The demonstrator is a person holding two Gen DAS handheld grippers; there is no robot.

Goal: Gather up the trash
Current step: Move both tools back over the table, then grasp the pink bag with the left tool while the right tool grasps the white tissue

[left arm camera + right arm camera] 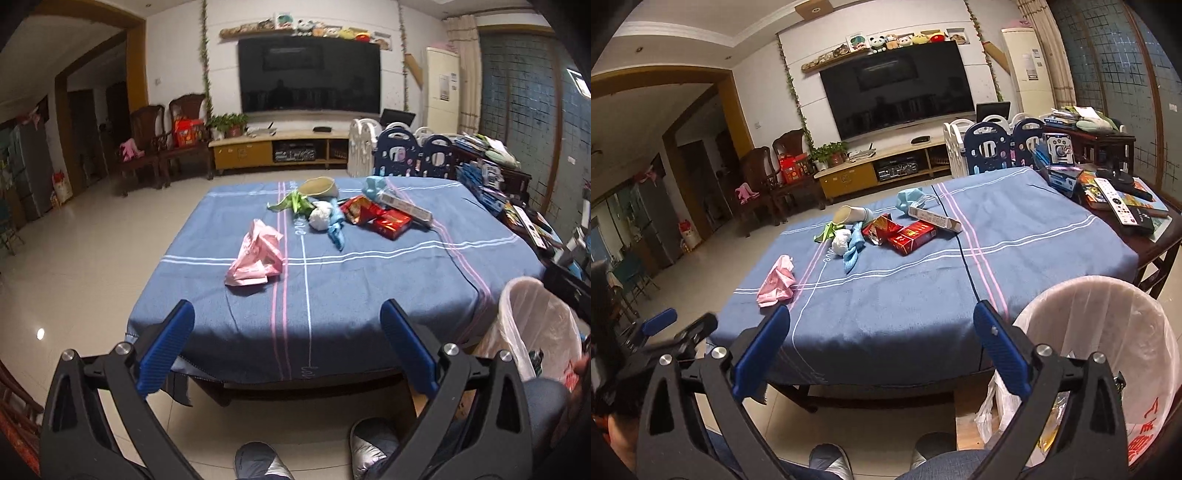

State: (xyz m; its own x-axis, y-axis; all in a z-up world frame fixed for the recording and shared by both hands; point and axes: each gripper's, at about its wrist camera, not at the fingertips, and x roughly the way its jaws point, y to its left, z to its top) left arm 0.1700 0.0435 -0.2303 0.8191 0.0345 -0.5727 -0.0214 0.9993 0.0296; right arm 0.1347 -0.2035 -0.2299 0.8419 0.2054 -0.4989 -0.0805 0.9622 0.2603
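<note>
Trash lies on a blue tablecloth (332, 295): a crumpled pink bag (256, 254) (777, 282) nearest, then a white wad (320, 216), a light blue wrapper (336, 230), a green wrapper (291, 203), red packets (380, 216) (905, 232) and a long white box (406, 206) (934, 218). A bin lined with a white bag (535, 325) (1100, 332) stands at the table's near right corner. My left gripper (288, 325) is open and empty before the table's near edge. My right gripper (882, 332) is open and empty beside the bin.
A side table (1167, 236) with books and a remote (1115, 201) stands on the right. A TV cabinet (280, 147), wooden chairs (155, 147) and a blue play fence (413, 155) stand behind. My slippered feet (317, 454) are on the tiled floor below.
</note>
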